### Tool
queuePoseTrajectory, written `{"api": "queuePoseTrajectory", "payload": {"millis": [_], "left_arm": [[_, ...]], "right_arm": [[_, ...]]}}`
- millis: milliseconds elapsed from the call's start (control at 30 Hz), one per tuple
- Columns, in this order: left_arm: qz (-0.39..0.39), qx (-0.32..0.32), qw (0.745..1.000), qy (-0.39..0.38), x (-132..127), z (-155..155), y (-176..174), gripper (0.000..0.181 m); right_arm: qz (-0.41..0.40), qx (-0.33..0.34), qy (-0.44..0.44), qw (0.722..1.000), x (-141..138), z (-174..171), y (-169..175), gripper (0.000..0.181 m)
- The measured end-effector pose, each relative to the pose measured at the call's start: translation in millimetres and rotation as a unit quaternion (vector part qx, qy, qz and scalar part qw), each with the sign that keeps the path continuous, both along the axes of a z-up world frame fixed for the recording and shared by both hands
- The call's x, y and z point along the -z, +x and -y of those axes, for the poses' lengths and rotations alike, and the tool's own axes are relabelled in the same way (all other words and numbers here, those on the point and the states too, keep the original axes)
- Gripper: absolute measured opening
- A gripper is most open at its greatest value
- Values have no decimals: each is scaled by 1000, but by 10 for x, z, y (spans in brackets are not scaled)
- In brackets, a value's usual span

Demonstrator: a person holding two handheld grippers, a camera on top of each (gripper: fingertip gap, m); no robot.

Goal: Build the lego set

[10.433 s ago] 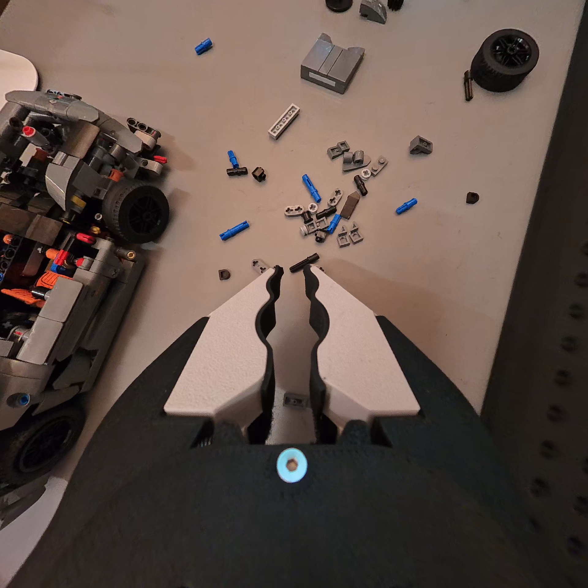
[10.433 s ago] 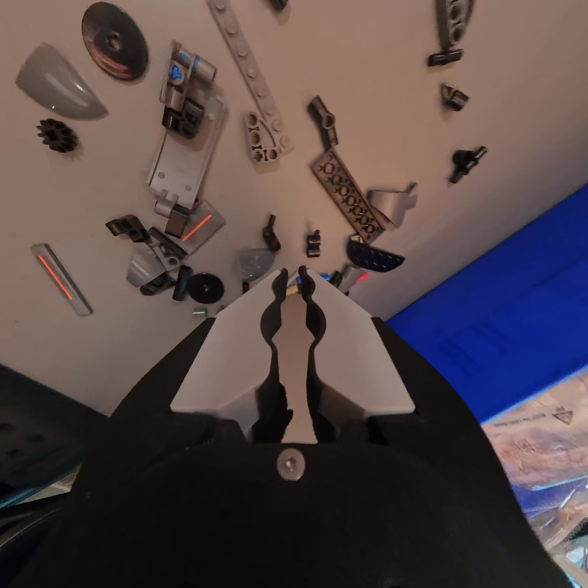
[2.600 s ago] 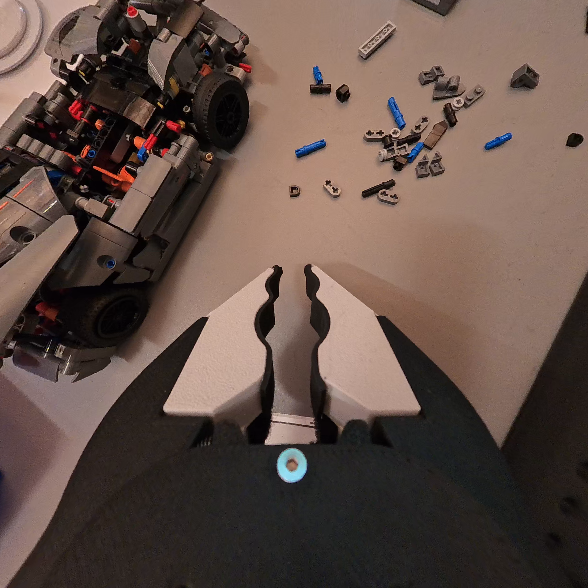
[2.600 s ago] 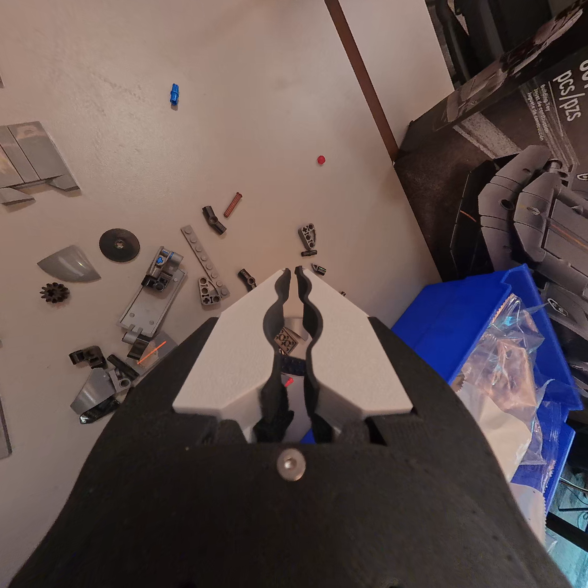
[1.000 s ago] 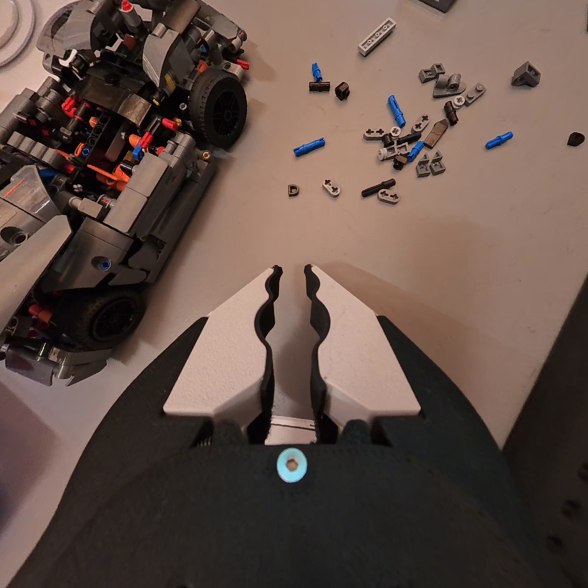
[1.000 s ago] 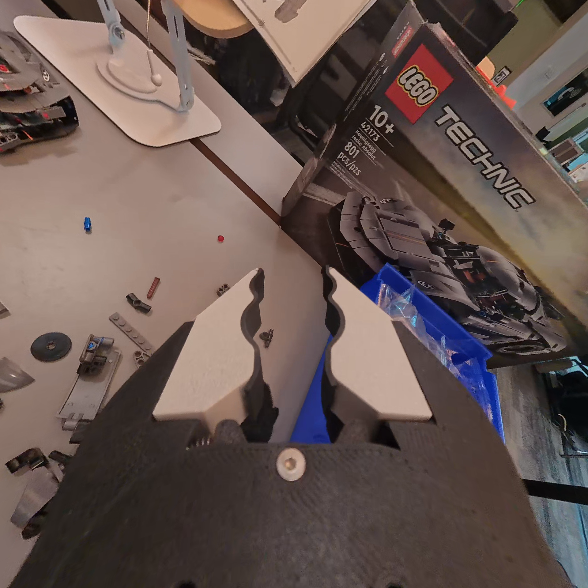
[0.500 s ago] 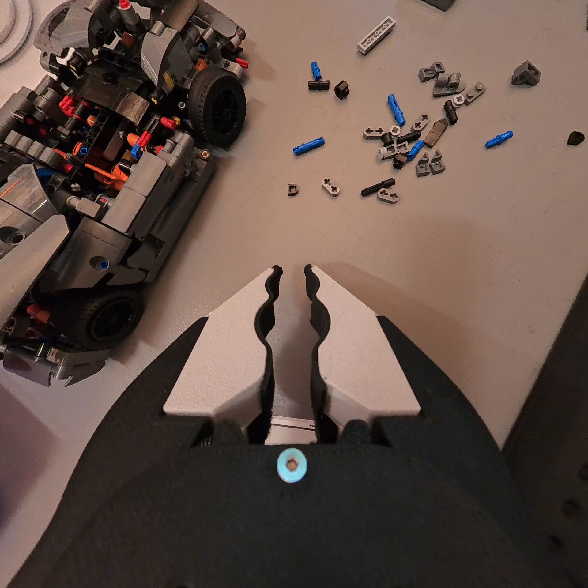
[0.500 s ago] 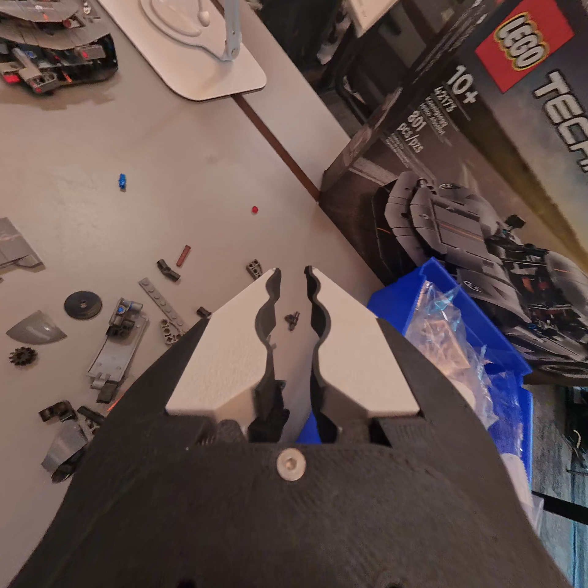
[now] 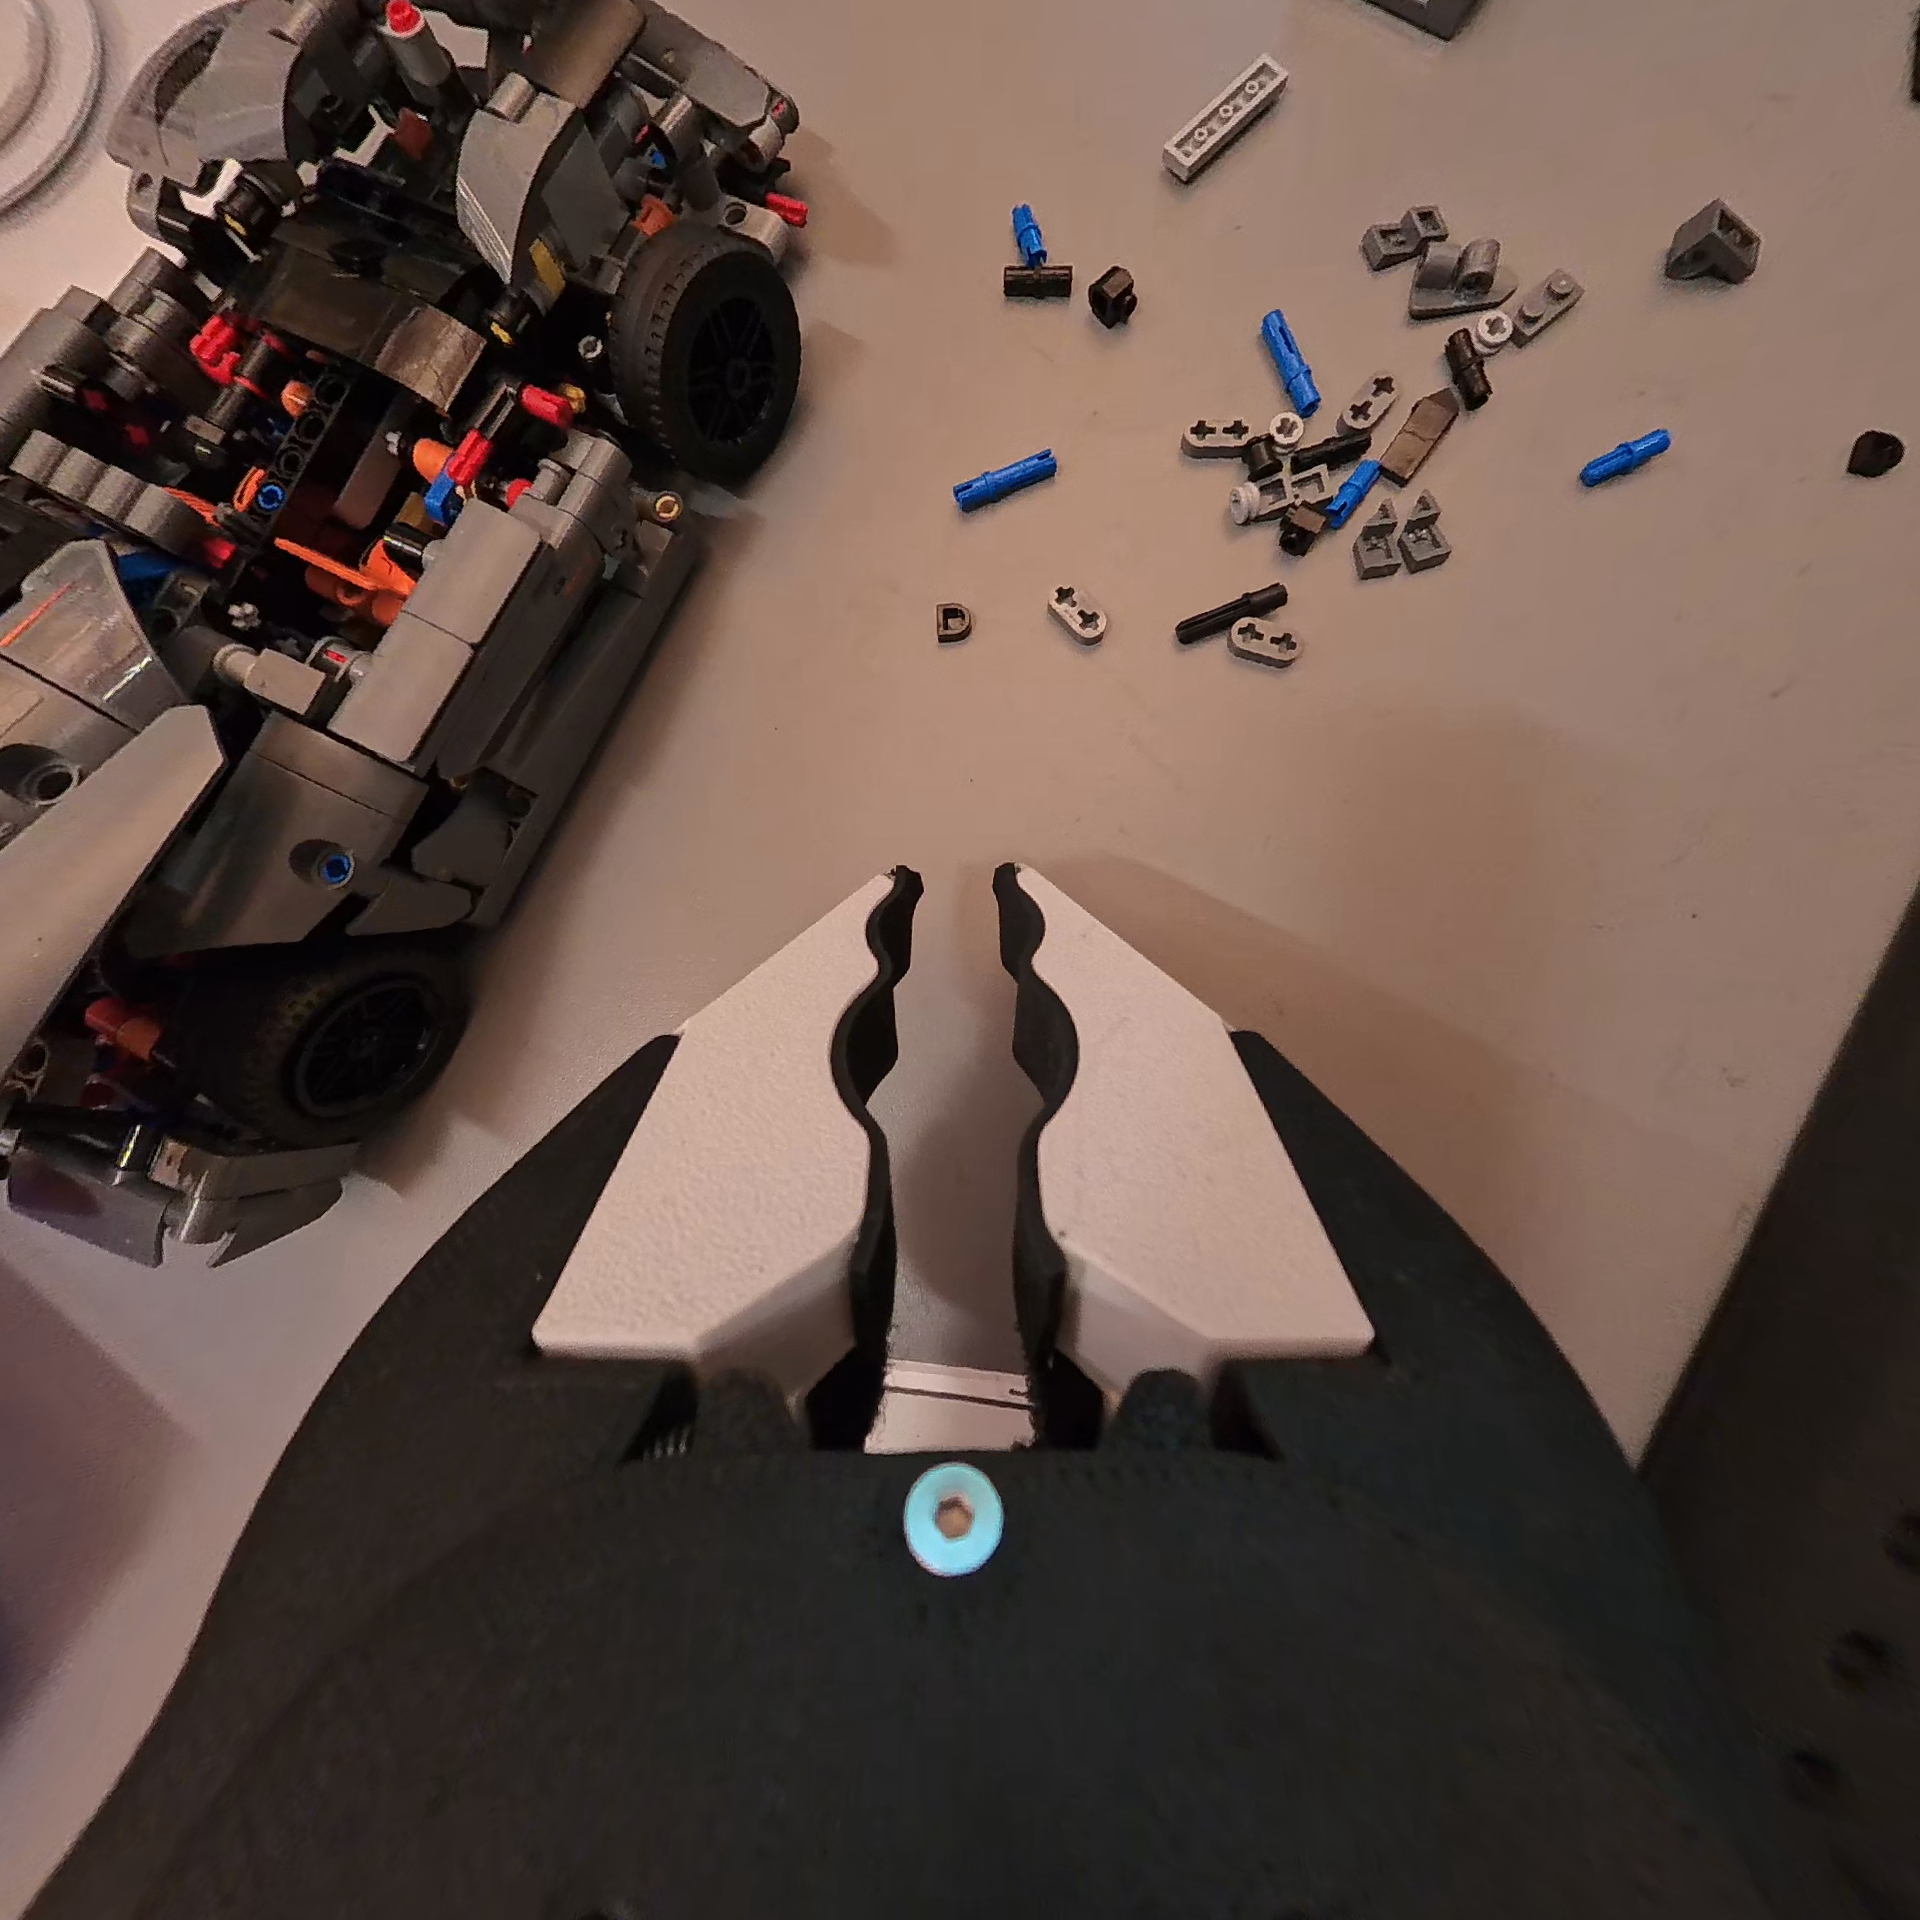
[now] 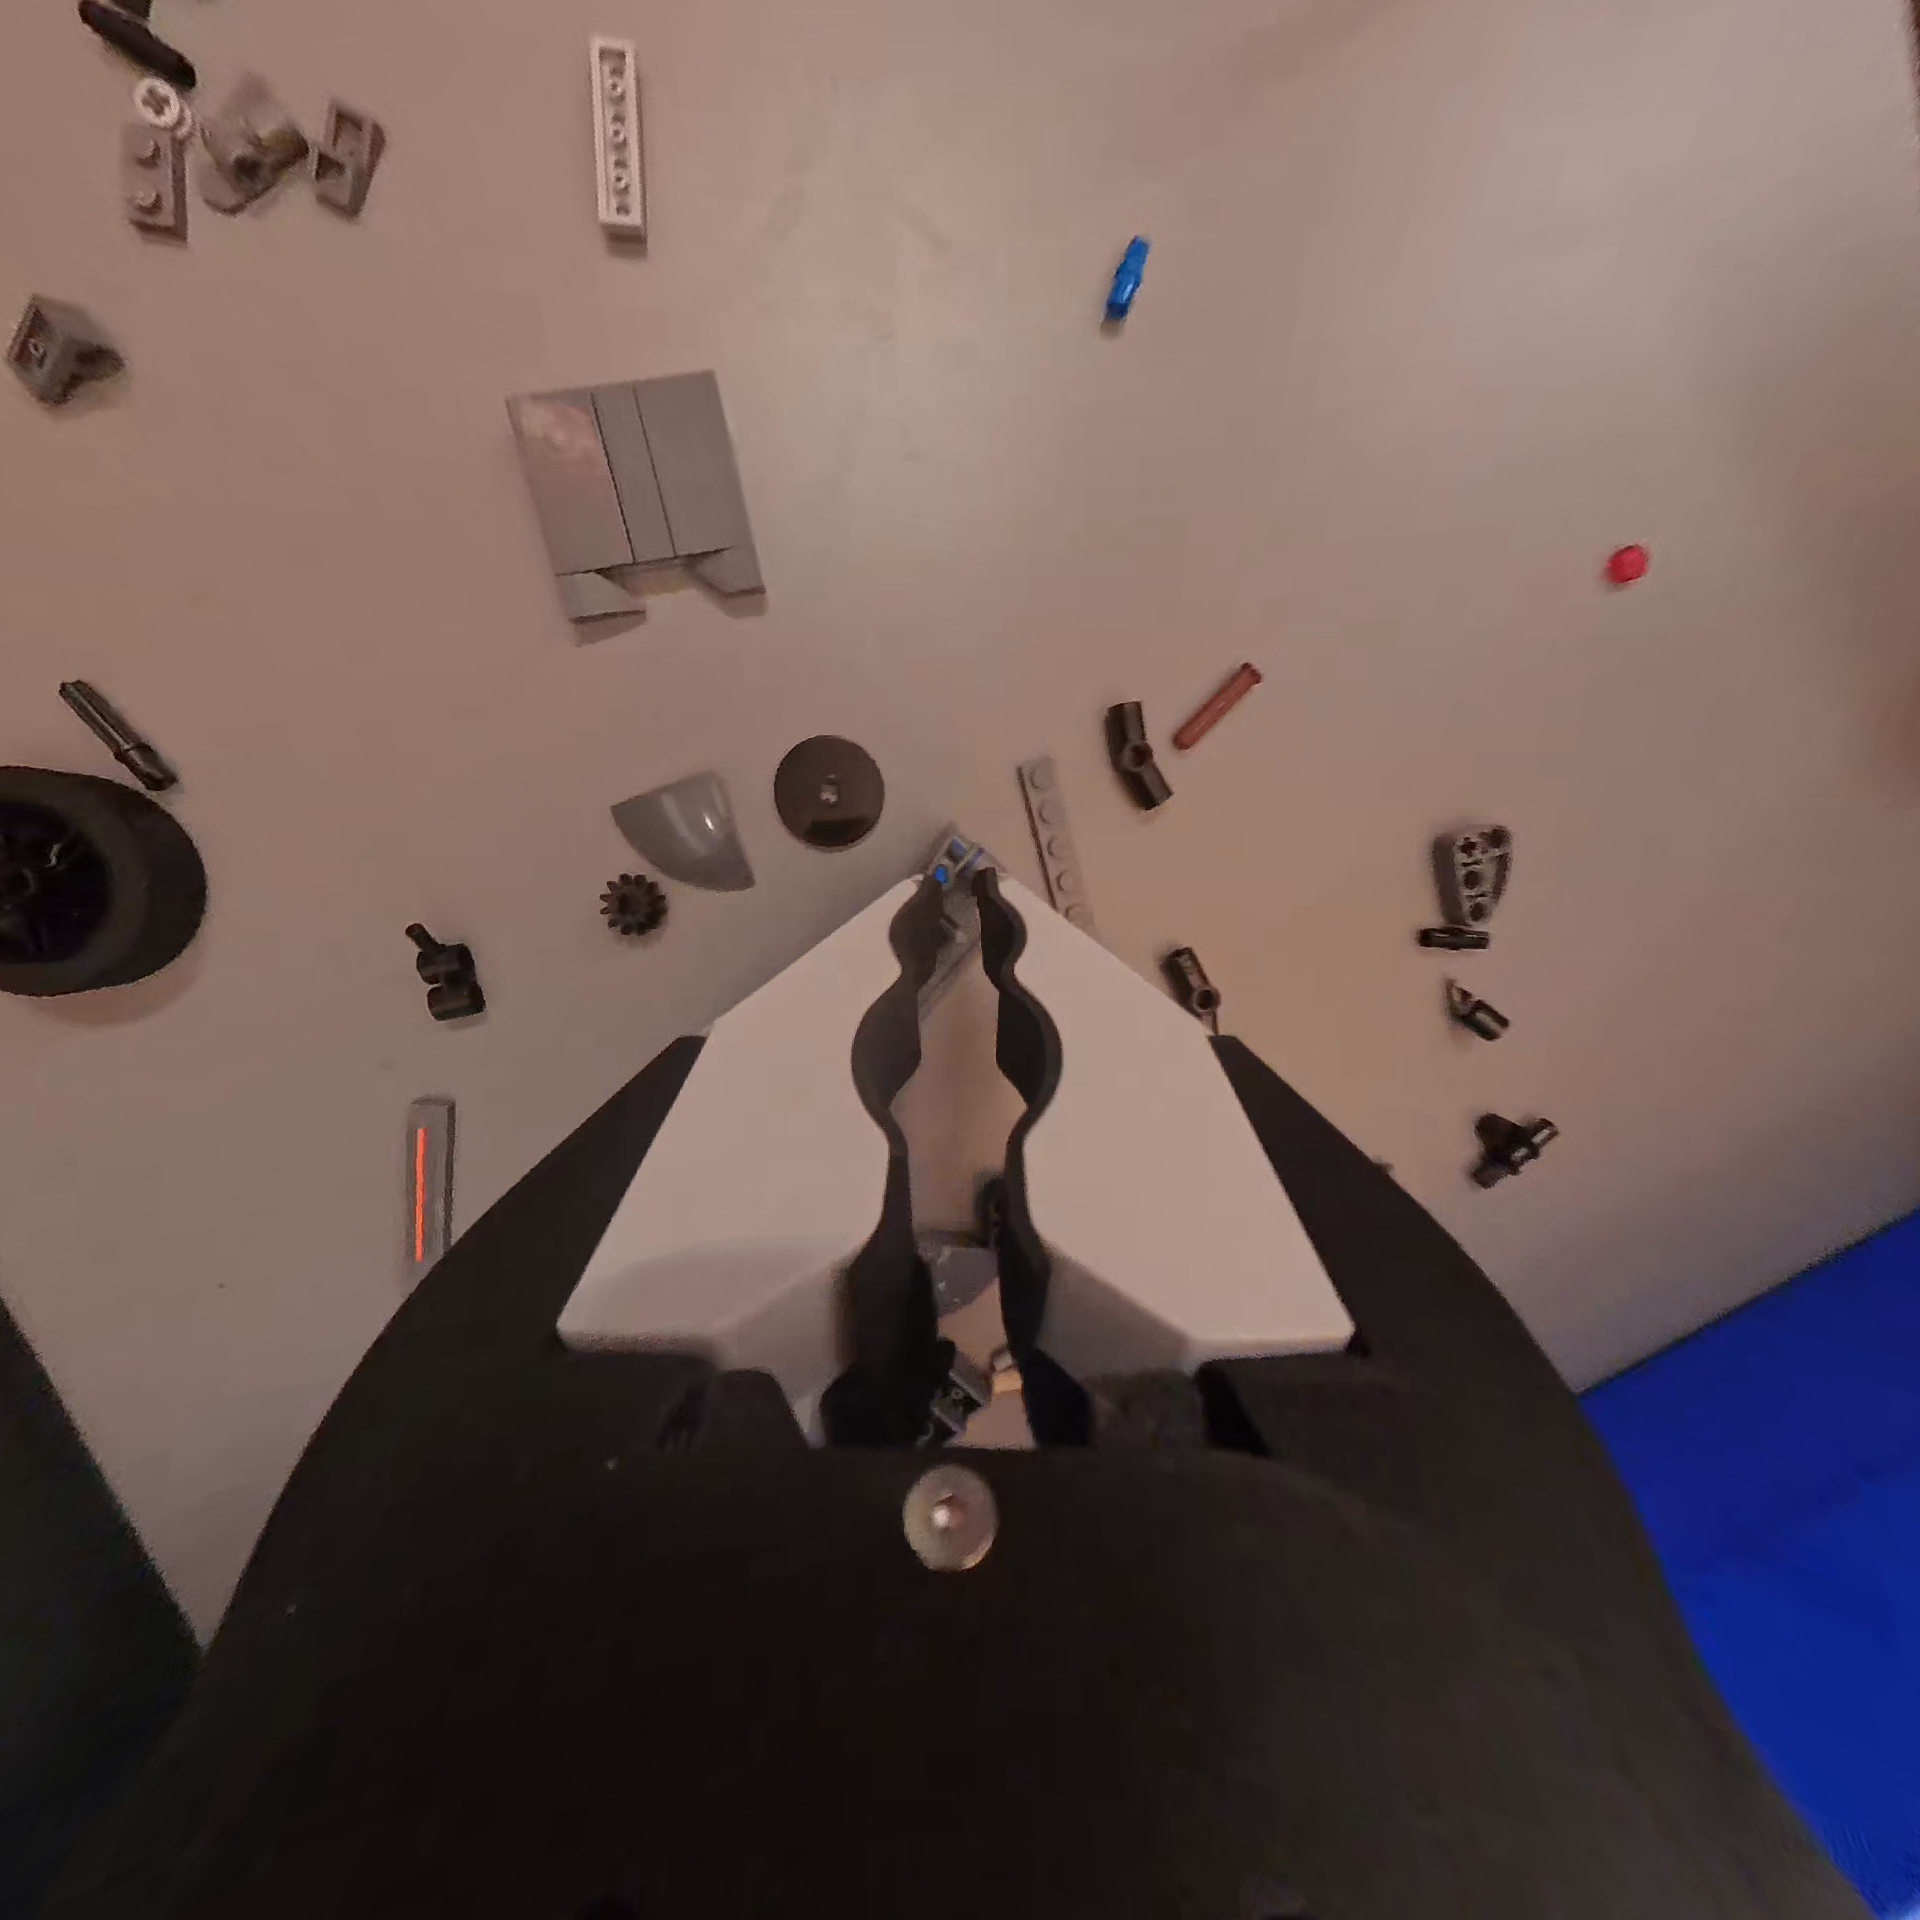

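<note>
- Left wrist view: the left gripper (image 9: 956, 878) hung over bare table (image 9: 1455, 883), its tips a narrow gap apart and nothing between them.
- The part-built lego car (image 9: 343, 582), dark grey with red, orange and blue pins showing inside, lay at the left of the frame, well apart from the gripper tips. Two of its black wheels faced the camera, one at its far end (image 9: 717, 358), one at its near end (image 9: 348, 1044).
- Ahead of the tips lay a loose scatter of small parts: a long blue pin (image 9: 1004, 480), a black D-shaped piece (image 9: 953, 621), a black axle pin (image 9: 1230, 613) touching a light grey two-hole link (image 9: 1263, 639), and a tight cluster of grey and black bits (image 9: 1340, 468) farther right.
- A light grey studded plate (image 9: 1224, 116) lay at the far side, alone.
- Right wrist view: the right gripper (image 10: 957, 881) pointed down at the table, tips close together with only a slim gap. A grey part with blue dots (image 10: 954, 860) sat right at the tips; whether it was pinched or merely lay beneath them, I could not tell.
- Just beyond the tips: a black round dish (image 10: 828, 791), a grey curved shell (image 10: 686, 831) and a small black gear (image 10: 633, 903).
- A grey panel assembly (image 10: 634, 488) lay farther out; a loose black tyre (image 10: 83, 883) at the left edge.
- A small red stud (image 10: 1626, 564) and a reddish-brown axle (image 10: 1216, 707) lay to the right, apart.
- A blue surface (image 10: 1766, 1455) filled the lower right corner.
</note>
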State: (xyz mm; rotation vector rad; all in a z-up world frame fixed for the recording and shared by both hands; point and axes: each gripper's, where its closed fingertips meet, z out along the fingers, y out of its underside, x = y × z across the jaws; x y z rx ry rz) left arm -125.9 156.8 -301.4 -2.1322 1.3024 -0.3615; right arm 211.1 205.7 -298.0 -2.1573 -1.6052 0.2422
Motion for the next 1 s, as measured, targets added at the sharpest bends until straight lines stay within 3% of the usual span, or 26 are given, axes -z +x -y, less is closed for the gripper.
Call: {"api": "queuePoseTrajectory", "payload": {"millis": [200, 467, 600, 800, 1000], "left_arm": [[-1, 0, 1000, 0, 4, -1, 3, 14], [-2, -1, 1000, 1, 2, -4, 2, 14], [-2, -1, 1000, 1, 1, -4, 1, 13], [-1, 0, 1000, 3, -9, -4, 1, 13], [-2, 0, 1000, 3, -8, -3, 3, 13]], "right_arm": [[12, -5, -25, 1000, 128, 56, -38, 4], [-20, -35, -48, 998, 22, 188, -104, 9], [8, -57, -61, 997, 138, 275, -96, 12], [29, -66, -62, 995, 228, 300, -87, 0], [16, -59, -55, 997, 165, 267, -94, 0]]}}
